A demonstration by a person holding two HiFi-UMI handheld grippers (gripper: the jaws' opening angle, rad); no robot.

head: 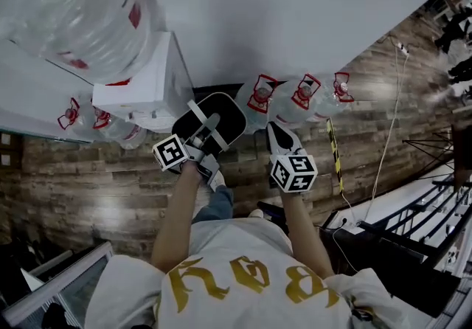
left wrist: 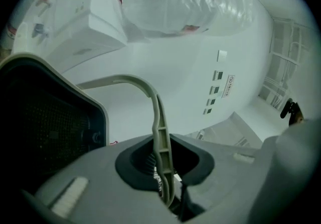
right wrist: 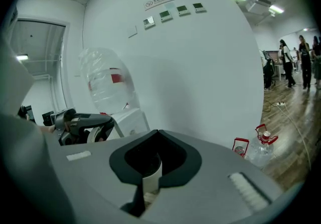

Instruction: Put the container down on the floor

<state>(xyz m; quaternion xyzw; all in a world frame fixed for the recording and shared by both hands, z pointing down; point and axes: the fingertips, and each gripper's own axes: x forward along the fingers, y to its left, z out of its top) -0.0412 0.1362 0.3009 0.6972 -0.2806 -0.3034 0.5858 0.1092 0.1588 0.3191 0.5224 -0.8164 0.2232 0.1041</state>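
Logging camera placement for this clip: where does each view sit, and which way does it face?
Head view: on the person's head, facing steeply down at the floor; shows both arms, shirt, left hand-held gripper, right hand-held gripper.
Left gripper view: on the left hand-held gripper, facing up past the container handle in its jaws.
Right gripper view: on the right hand-held gripper, facing the wall; the left hand-held gripper shows.
Shared: every view shows the water bottle.

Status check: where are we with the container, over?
Left gripper: jaws shut on container handle. Right gripper: jaws shut, empty. Container off the floor, beside dispenser. Water jugs line the wall below.
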